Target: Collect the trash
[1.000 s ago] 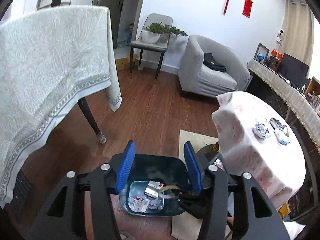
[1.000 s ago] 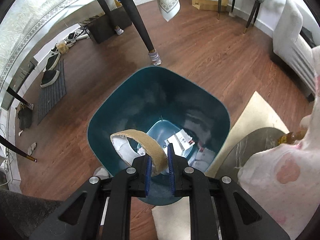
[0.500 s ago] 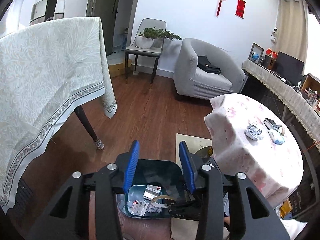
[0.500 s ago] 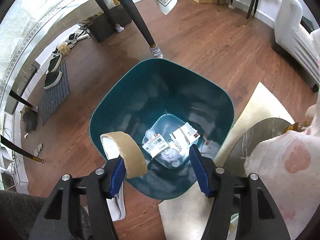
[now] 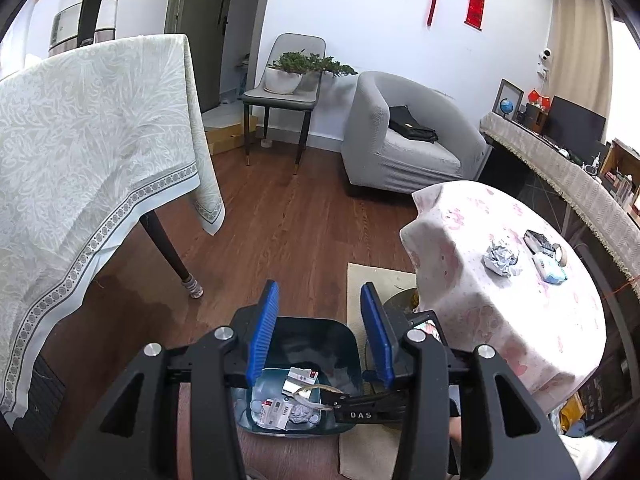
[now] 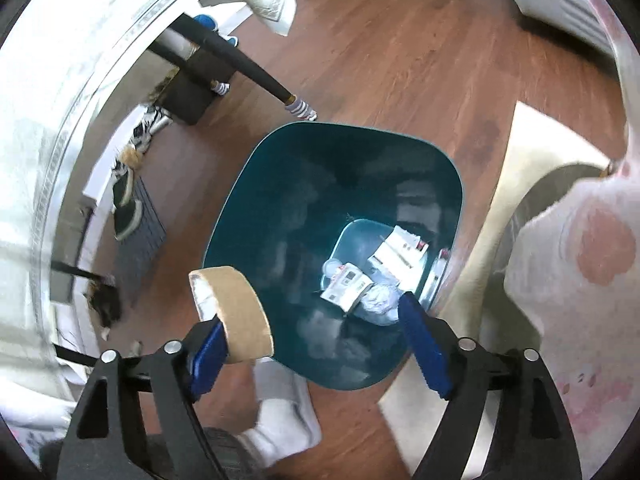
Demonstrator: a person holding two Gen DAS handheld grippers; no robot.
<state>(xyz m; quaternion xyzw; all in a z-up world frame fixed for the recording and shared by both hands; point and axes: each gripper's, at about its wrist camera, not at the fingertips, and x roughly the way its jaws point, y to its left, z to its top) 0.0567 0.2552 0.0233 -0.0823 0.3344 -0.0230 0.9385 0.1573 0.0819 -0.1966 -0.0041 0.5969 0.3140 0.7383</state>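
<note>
My right gripper hangs over the teal trash bin, its jaws opening wide. A brown cardboard tape ring clings to its left finger, while the right finger stands well apart from it. The ring sits above the bin's near-left rim. Packets and a crumpled wad lie at the bin's bottom. My left gripper hovers over the same bin, jaws opening slightly with nothing between them. In that view the ring shows below them. A crumpled wad lies on the pink-clothed table.
A blue tissue pack, a dark packet and a small tape roll also lie on the pink table. A large clothed table stands left, its leg near the bin. A beige mat lies beside the bin; an armchair stands behind.
The right jaws went from shut on the tape ring to wide apart; the ring stays against the left finger. The right gripper has rolled and shifted. The left gripper barely moved.
</note>
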